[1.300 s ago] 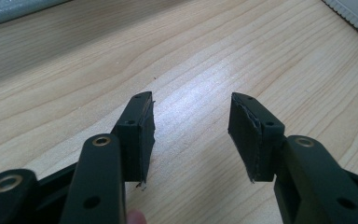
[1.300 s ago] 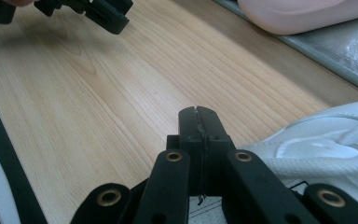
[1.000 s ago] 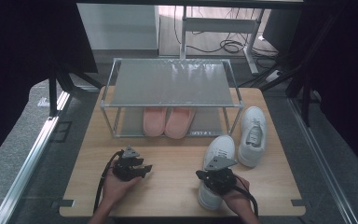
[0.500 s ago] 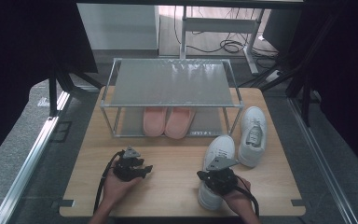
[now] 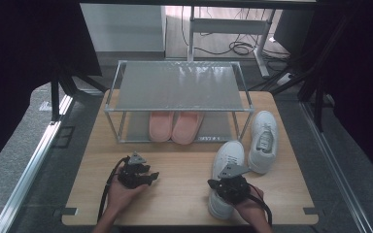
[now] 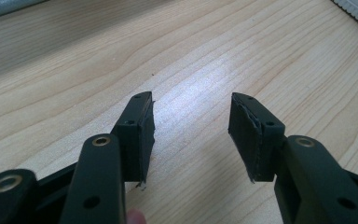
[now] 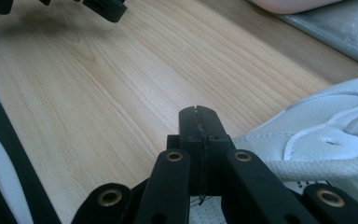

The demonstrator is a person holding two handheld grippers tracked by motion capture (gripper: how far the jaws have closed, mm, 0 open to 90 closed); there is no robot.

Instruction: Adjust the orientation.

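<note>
White leather, laced and softly padded, makes up the nearer low-top sneaker (image 5: 226,179), lying at the wooden table's (image 5: 179,194) front right. Directly above it sits the right gripper (image 7: 199,114), jaws pressed together on nothing. To the left, the left gripper (image 6: 191,135) rests with jaws spread over bare wood. I judge the shoe light and pliable; its firmer heel collar looks the best hold. Farther back lie its twin sneaker (image 5: 263,141) and pink slippers (image 5: 175,127) under the metal rack (image 5: 177,87).
</note>
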